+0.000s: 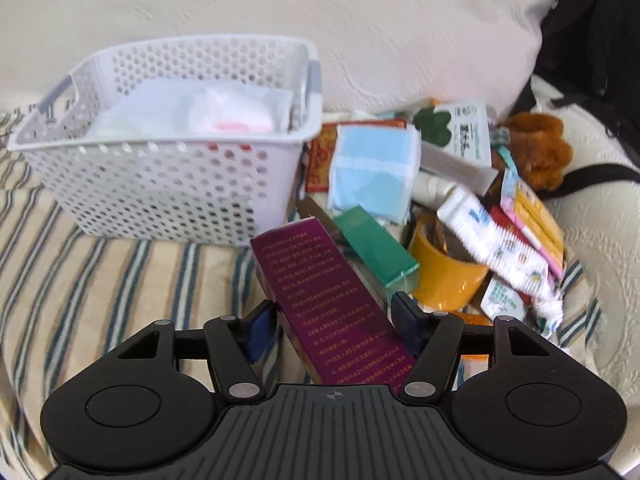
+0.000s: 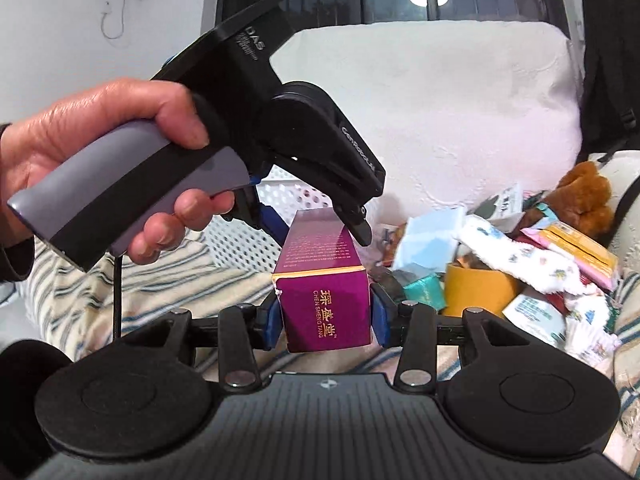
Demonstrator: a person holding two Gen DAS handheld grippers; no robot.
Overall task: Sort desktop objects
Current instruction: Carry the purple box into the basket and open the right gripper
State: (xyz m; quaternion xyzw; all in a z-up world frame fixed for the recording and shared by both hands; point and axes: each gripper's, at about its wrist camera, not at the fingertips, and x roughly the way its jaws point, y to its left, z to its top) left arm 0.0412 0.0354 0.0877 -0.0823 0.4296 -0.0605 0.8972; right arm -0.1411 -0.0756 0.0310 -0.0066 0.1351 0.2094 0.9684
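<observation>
I have the long purple cardboard box with gold lettering clamped end-on in my right claw: both blue pads press its 2 narrow sides, and its square face with the brand name looks straight back at me. The box is lifted off the striped bedcover, roughly level, its long axis running away from my right claw toward the white perforated plastic basket.

My left claw comes down on the same box from above, nearer its far end. In the left wrist view the box runs up between the 2 pads. The left pad sits against its edge, but at the right pad I cannot tell whether there is contact or a thin gap, so I cannot say that this claw has a grip. The person's hand squeezes the grey handle.

What the next move turns on: the basket lies ahead and to the left of the box's far end, so the left claw is the nearer one to carry it there. My judgement is that this is a handover, with the right claw to let go once the left is firm. If both release unevenly, the box could tip toward the pile.

The pile sits right of the basket: a blue pack of face masks, a green box and a yellow tape roll.
</observation>
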